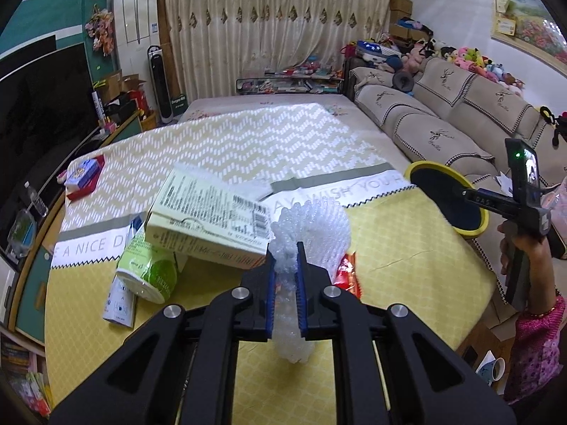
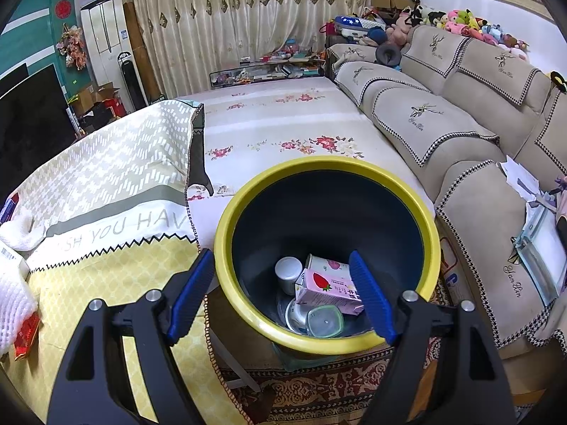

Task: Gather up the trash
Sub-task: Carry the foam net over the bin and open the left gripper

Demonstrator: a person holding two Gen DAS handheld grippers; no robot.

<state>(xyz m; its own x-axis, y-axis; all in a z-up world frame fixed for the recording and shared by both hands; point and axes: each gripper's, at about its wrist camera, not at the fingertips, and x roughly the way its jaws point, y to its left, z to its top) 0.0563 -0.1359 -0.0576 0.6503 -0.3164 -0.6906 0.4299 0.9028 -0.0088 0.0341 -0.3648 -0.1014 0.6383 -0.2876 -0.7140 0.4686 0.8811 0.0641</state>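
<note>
My left gripper [image 1: 286,248] pinches a wad of clear bubble wrap [image 1: 312,226], held above the near part of the yellow tablecloth [image 1: 407,248]. Just left of it lie a pale carton [image 1: 205,219] and a green-labelled cup [image 1: 149,272]. My right gripper [image 2: 281,265] is spread wide over the yellow-rimmed bin [image 2: 226,226], which already holds a strawberry milk carton [image 2: 326,287] and a white cup [image 2: 288,271].

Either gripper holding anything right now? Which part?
Left gripper is shut on the clear bubble wrap wad, pinched around its narrow middle. Right gripper is open, holding nothing, above the yellow-rimmed dark bin.
</note>
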